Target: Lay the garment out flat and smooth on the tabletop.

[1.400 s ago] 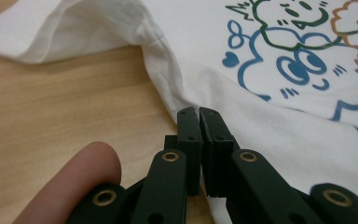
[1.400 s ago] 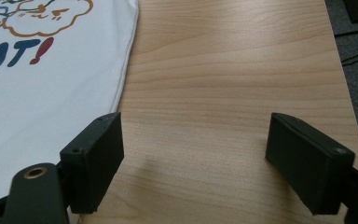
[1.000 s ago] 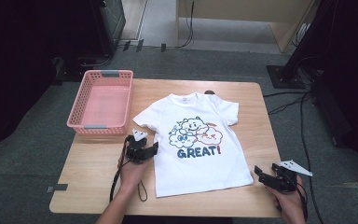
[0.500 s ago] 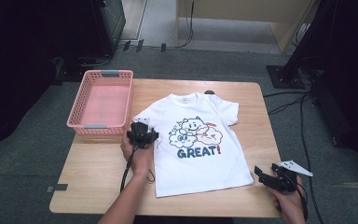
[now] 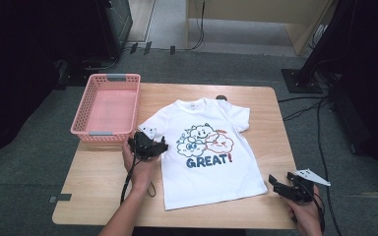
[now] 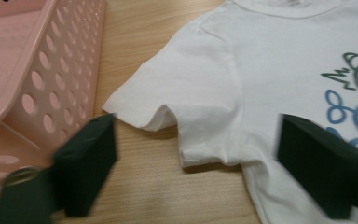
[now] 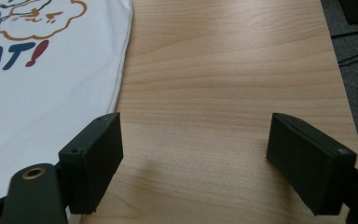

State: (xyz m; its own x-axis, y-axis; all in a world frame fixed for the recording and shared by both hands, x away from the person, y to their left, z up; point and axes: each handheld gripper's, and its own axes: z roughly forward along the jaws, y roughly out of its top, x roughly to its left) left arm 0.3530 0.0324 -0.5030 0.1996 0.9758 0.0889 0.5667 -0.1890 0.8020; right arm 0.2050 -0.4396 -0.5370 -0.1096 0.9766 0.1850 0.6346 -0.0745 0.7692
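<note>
Left claw (image 5: 158,146) just opened wide over the T-shirt (image 5: 211,147) sleeve; right claw (image 7: 193,154) wide, empty.

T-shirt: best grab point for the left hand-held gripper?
Probably the sleeve nearest the left hand-held gripper. Its hem lifts off the table in a small fold, giving the jaws an edge. Come in low from the basket side, one jaw sliding under; the t-shirt otherwise lies flat.
</note>
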